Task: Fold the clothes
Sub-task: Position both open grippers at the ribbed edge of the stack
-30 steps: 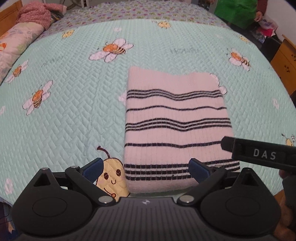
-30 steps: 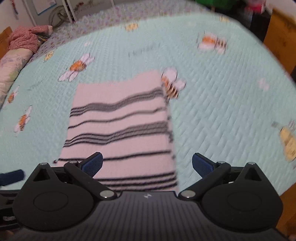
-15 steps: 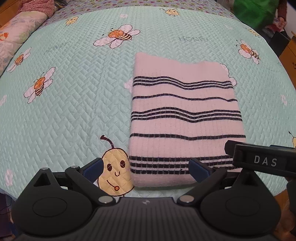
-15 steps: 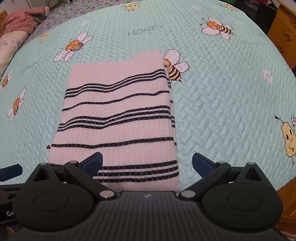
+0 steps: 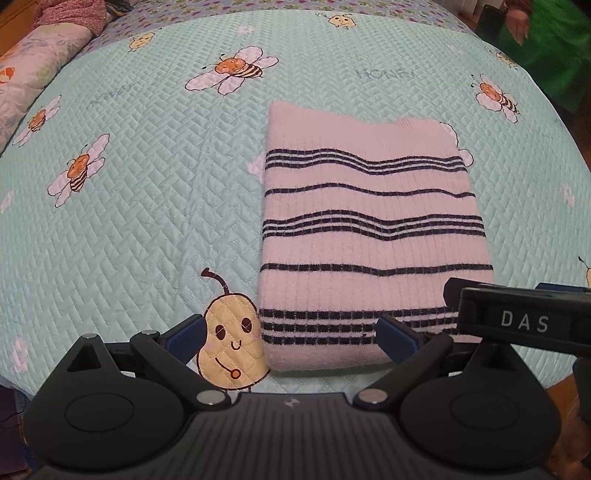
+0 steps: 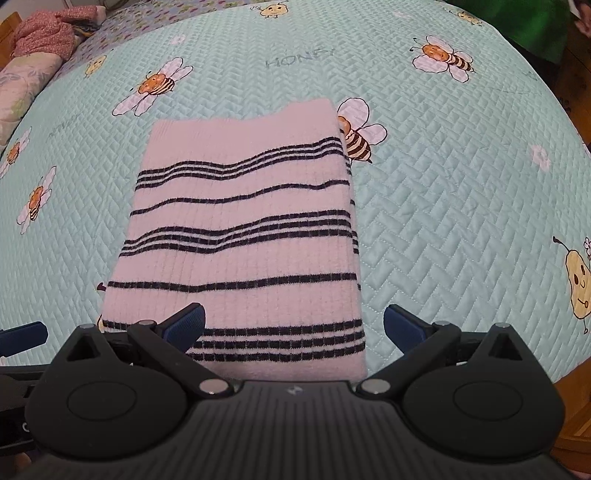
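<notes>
A pink knit garment with dark stripes point(image 5: 373, 240) point(image 6: 243, 236) lies folded into a neat rectangle on the mint bee-print quilt point(image 5: 129, 206) point(image 6: 461, 206). My left gripper point(image 5: 291, 338) is open just above the garment's near left corner, nothing between its blue pads. My right gripper point(image 6: 293, 328) is open over the garment's near right corner, also holding nothing. The right gripper's black body marked DAS point(image 5: 524, 321) shows at the right edge of the left wrist view. One blue fingertip of the left gripper point(image 6: 22, 334) shows at the left edge of the right wrist view.
A floral pillow point(image 5: 33, 66) and a red-pink bundle of cloth point(image 6: 44, 33) lie at the far left of the bed. A person in green point(image 5: 546, 48) stands beyond the far right corner. Wooden furniture point(image 6: 576, 417) stands beside the bed's near right edge.
Both grippers have drawn back slightly from the garment toward the bed's near edge and stayed open. The garment has not moved. The right view, blurred one second ago, is steady now.
</notes>
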{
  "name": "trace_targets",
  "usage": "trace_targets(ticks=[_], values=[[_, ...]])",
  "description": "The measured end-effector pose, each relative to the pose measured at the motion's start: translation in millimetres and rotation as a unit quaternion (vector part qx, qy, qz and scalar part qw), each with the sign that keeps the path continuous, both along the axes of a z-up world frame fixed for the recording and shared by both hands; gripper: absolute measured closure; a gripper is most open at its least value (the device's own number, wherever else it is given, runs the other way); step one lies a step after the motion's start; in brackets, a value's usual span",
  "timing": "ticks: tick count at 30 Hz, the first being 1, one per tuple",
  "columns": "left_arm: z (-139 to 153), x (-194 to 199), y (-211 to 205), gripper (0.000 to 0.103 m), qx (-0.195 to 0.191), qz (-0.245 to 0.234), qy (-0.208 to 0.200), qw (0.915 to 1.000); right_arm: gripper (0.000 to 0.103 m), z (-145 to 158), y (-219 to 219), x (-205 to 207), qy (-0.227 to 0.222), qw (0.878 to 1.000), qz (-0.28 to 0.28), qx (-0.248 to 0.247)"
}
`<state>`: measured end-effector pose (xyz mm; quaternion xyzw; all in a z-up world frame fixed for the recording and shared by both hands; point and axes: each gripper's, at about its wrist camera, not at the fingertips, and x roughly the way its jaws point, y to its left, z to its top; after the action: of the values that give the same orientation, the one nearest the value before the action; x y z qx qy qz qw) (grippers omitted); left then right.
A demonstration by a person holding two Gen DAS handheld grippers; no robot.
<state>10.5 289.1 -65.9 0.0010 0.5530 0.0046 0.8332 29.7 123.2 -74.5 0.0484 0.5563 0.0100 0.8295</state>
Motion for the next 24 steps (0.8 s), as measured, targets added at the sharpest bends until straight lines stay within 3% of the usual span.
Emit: trace_targets(ticks=[15, 24], values=[[-4, 2, 0, 0.003, 0.003, 0.000, 0.004, 1.0000, 0.001, -4, -3, 2, 0.009, 1.000, -0.006, 0.015], [-2, 8, 12, 0.003, -0.016, 0.016, -0.006, 0.9997, 0.001, -3, -15, 9, 0.005, 0.999, -0.014, 0.052]])
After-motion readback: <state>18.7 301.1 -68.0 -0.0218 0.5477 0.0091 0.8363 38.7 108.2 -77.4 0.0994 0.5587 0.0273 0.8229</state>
